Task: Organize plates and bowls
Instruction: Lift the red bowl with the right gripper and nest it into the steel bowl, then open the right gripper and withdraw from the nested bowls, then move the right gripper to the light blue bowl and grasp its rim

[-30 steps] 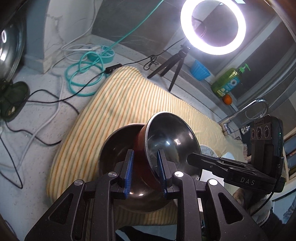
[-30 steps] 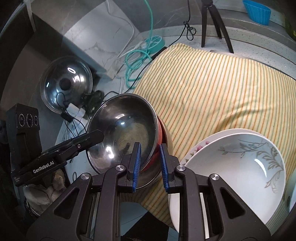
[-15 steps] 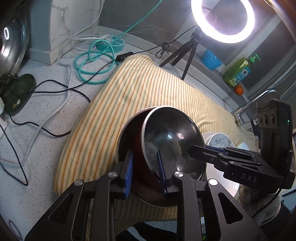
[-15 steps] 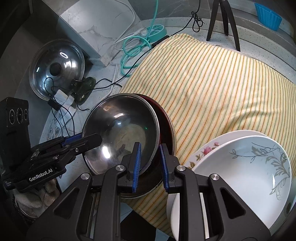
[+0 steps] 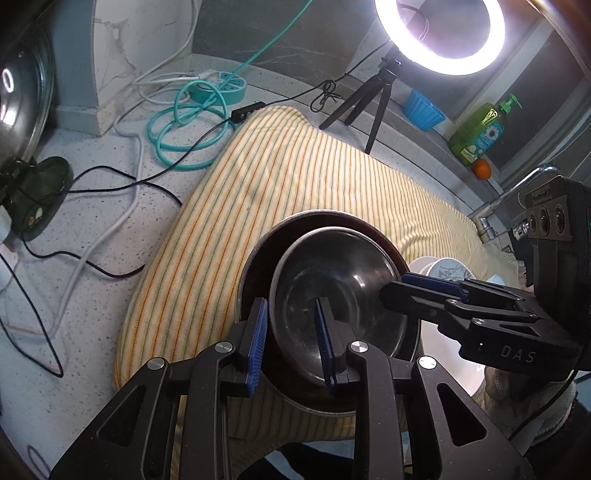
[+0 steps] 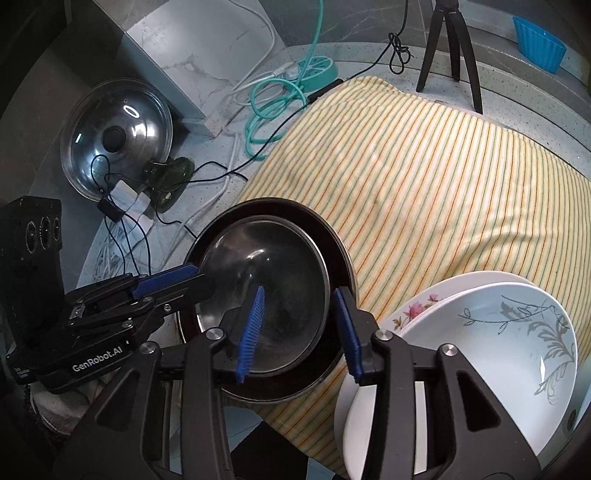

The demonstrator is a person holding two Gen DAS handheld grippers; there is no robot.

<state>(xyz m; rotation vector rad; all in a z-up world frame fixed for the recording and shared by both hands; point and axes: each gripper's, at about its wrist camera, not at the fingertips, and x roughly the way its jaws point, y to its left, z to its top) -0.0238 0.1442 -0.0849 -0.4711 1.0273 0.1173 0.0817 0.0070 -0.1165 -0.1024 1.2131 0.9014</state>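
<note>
A steel bowl [image 5: 332, 288] [image 6: 266, 280] now sits nested inside a larger dark bowl [image 5: 266, 254] [image 6: 332, 236] on the striped yellow towel [image 5: 295, 173] [image 6: 424, 177]. My left gripper [image 5: 290, 343] is open, its jaws straddling the near-left rims of both bowls; it also shows in the right wrist view [image 6: 170, 280]. My right gripper [image 6: 299, 332] is open wide around the bowls' right rims; it shows in the left wrist view [image 5: 424, 288]. White patterned bowls [image 6: 480, 350] [image 5: 443, 269] are stacked at the right.
A pot lid [image 6: 114, 136] leans at the left by cables [image 5: 92, 206] and a teal coiled cord [image 5: 188, 129]. A ring light on a tripod [image 5: 439, 33], a blue cup [image 5: 423, 109], a green soap bottle [image 5: 480, 133] and a faucet [image 5: 517, 192] stand behind the towel.
The steel bowl went from tilted and held by both grippers to lying flat inside the dark bowl. Both grippers opened and let go of it.
</note>
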